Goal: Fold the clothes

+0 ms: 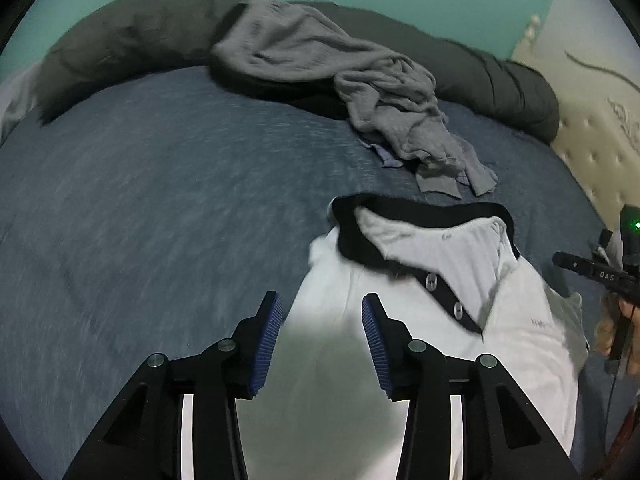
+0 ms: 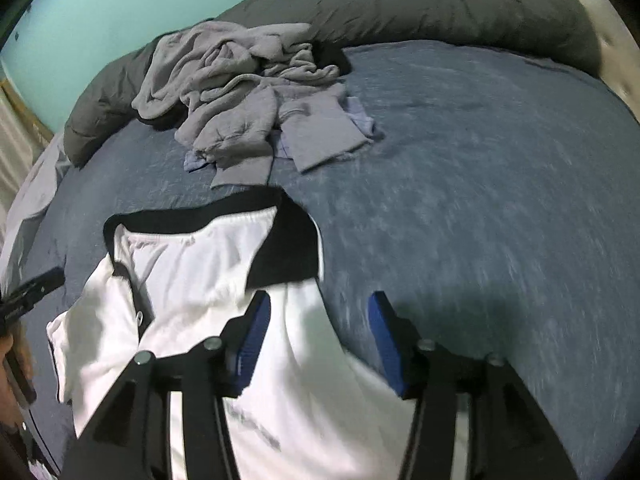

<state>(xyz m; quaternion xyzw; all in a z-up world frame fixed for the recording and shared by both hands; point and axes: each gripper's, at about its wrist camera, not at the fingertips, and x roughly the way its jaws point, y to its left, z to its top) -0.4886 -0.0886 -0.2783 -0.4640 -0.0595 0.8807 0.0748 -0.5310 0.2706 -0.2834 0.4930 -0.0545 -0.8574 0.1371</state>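
A white polo shirt (image 1: pixel 460 320) (image 2: pixel 200 280) with a black collar and a black button placket lies front up on the blue bed sheet (image 1: pixel 160 220) (image 2: pixel 480 180). My left gripper (image 1: pixel 322 306) hovers open over the shirt's left shoulder area, nothing between its blue pads. My right gripper (image 2: pixel 320 304) is open too, over the shirt's right edge just below the collar. The other gripper's body shows at the right edge of the left wrist view and at the left edge of the right wrist view.
A crumpled grey garment pile (image 1: pixel 360 92) (image 2: pixel 240 100) lies beyond the shirt's collar, partly on a rolled dark grey duvet (image 1: pixel 120 48) (image 2: pixel 440 4) along the far side. A tufted cream headboard (image 1: pixel 592 152) bounds the right. The wall behind is teal.
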